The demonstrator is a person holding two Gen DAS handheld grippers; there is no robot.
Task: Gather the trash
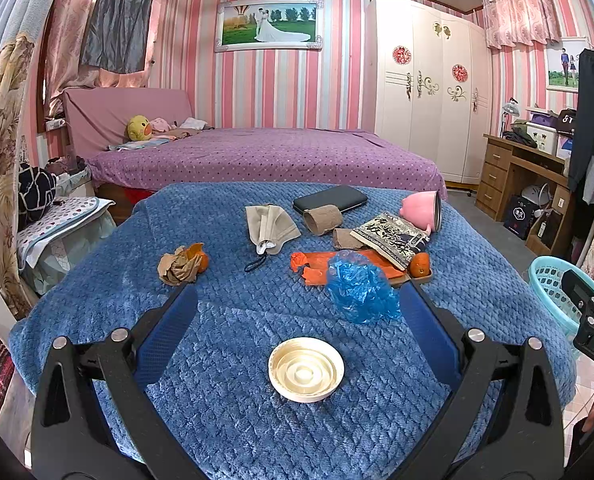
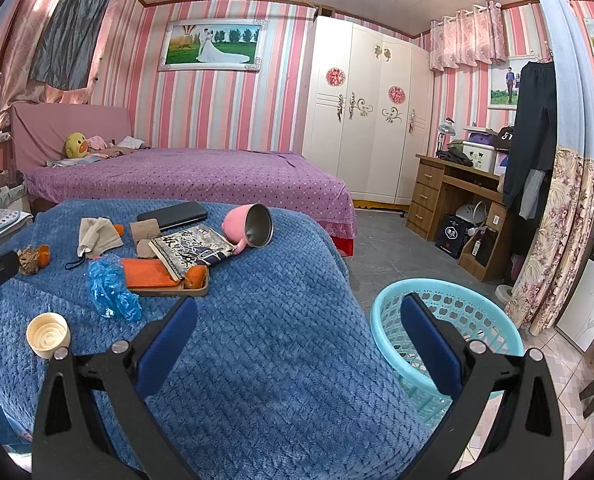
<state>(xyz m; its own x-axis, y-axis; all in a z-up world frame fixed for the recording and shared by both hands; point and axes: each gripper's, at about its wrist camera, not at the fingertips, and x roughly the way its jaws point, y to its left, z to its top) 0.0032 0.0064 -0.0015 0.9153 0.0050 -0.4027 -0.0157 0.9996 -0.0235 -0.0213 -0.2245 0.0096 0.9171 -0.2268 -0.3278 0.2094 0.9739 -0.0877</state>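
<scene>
- my left hand-held gripper [image 1: 297,304] hangs wide open, the round lid [image 1: 305,369] lying between its fingers.
- my right hand-held gripper [image 2: 299,312] gapes open too, turquoise basket [image 2: 493,316] just beyond.

A deep blue waffle-textured blanket [image 1: 257,420] carries a cream lid [image 1: 305,369], crumpled blue plastic [image 1: 361,288] and a pink cup [image 1: 419,210].

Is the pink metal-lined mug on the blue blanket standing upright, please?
No, the pink metal-lined mug lies tipped on its side on the blue blanket, its open mouth facing the camera.
</scene>
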